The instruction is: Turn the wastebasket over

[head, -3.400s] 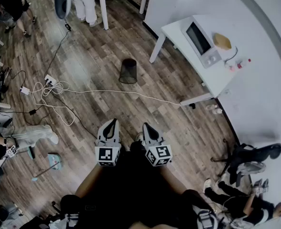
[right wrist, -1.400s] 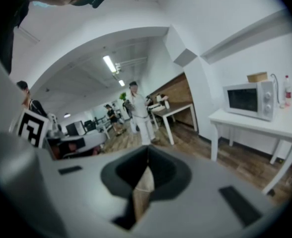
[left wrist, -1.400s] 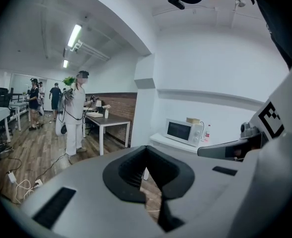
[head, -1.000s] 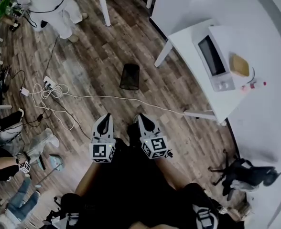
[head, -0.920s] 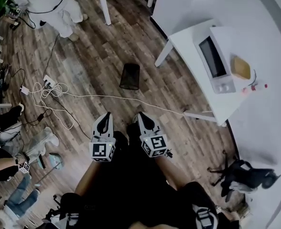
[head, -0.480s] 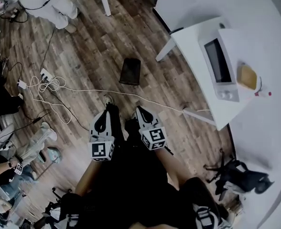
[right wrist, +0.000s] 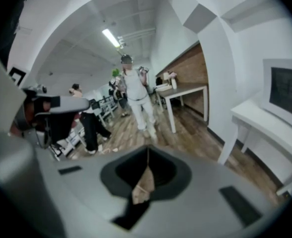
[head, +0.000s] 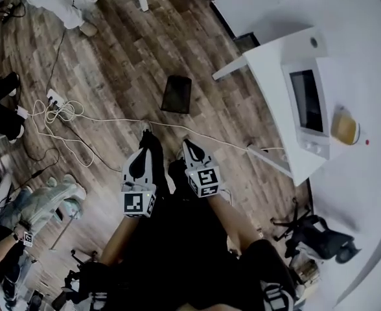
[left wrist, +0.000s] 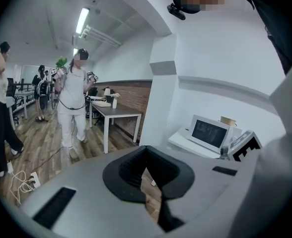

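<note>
**Wastebasket ahead, both grippers closed**

Your left gripper [head: 145, 149] and right gripper [head: 189, 149] have their jaws pressed together, holding nothing. The dark wastebasket [head: 177, 94] sits on the wood floor [head: 113, 63], well apart from both. It lies at one o'clock from the left and twelve from the right, which looks slightly nearer. Its long axis runs twelve-to-six.

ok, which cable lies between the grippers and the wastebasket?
The white cable, running from the power strip across the floor in front of the wastebasket. The black cable lies off left by the strip.
</note>
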`<action>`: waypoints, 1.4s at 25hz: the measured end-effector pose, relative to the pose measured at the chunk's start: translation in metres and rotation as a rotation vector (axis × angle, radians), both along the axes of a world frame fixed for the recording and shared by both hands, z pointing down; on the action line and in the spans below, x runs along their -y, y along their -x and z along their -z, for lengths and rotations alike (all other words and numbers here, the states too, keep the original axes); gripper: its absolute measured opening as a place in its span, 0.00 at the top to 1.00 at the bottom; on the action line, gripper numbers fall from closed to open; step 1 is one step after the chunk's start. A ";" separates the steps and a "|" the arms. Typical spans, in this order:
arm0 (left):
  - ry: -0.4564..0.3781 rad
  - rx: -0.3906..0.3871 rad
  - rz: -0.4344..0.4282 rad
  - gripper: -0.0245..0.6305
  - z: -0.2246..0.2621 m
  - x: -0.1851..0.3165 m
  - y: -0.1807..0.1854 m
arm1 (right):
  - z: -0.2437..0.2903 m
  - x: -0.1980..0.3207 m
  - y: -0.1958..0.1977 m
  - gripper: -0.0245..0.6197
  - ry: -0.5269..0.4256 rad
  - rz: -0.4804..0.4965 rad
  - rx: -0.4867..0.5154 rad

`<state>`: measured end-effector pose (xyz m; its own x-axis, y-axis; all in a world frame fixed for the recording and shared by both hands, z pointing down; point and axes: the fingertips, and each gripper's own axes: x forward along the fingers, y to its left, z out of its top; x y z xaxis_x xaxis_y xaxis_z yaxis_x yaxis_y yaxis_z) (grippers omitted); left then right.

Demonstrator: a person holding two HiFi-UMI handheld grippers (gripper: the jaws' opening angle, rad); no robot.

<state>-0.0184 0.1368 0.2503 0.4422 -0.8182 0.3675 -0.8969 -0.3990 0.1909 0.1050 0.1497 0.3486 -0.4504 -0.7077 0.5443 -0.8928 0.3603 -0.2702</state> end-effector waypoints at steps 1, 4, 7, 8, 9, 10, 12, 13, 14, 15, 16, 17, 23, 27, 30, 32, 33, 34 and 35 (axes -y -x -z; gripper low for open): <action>0.010 0.001 -0.002 0.91 -0.005 0.009 0.003 | -0.008 0.008 0.002 0.91 0.008 -0.001 -0.010; 0.008 0.007 -0.025 0.91 -0.016 0.036 0.005 | -0.041 0.029 0.004 0.91 0.040 0.007 -0.064; 0.014 -0.001 -0.028 0.91 -0.025 0.059 0.004 | -0.079 0.042 -0.001 0.91 0.079 0.010 -0.118; 0.019 -0.001 -0.028 0.91 -0.028 0.067 0.003 | -0.092 0.045 -0.004 0.91 0.095 0.007 -0.126; 0.019 0.002 -0.029 0.91 -0.031 0.074 0.003 | -0.105 0.048 -0.007 0.91 0.110 0.002 -0.127; 0.018 0.005 -0.029 0.91 -0.035 0.081 0.004 | -0.119 0.051 -0.010 0.91 0.126 -0.005 -0.124; 0.027 0.010 -0.019 0.91 -0.046 0.095 0.008 | -0.145 0.056 -0.013 0.91 0.161 -0.020 -0.119; 0.033 0.013 -0.011 0.91 -0.052 0.102 0.010 | -0.158 0.059 -0.014 0.91 0.178 -0.024 -0.122; 0.038 0.015 -0.003 0.91 -0.060 0.108 0.013 | -0.172 0.062 -0.015 0.91 0.193 -0.026 -0.128; 0.041 0.017 0.005 0.91 -0.068 0.114 0.015 | -0.187 0.066 -0.016 0.91 0.205 -0.023 -0.137; 0.043 0.015 0.012 0.91 -0.077 0.119 0.017 | -0.202 0.069 -0.016 0.90 0.216 -0.017 -0.148; 0.046 0.011 0.019 0.91 -0.085 0.122 0.018 | -0.216 0.071 -0.016 0.89 0.227 -0.007 -0.159; 0.094 0.007 0.023 0.91 -0.139 0.133 0.019 | -0.301 0.081 -0.013 0.75 0.309 0.028 -0.183; 0.105 -0.014 0.031 0.91 -0.172 0.137 0.019 | -0.360 0.079 -0.015 0.74 0.349 0.052 -0.224; 0.091 -0.047 0.040 0.91 -0.192 0.140 0.021 | -0.404 0.074 -0.012 0.72 0.377 0.071 -0.248; 0.083 -0.053 0.051 0.91 -0.208 0.143 0.023 | -0.433 0.073 -0.013 0.72 0.388 0.081 -0.275; 0.084 -0.055 0.059 0.91 -0.216 0.144 0.023 | -0.447 0.071 -0.013 0.71 0.393 0.087 -0.292; 0.086 -0.057 0.064 0.91 -0.223 0.144 0.024 | -0.460 0.069 -0.013 0.70 0.399 0.095 -0.312; 0.085 -0.056 0.065 0.91 -0.228 0.144 0.024 | -0.474 0.066 -0.014 0.70 0.405 0.104 -0.333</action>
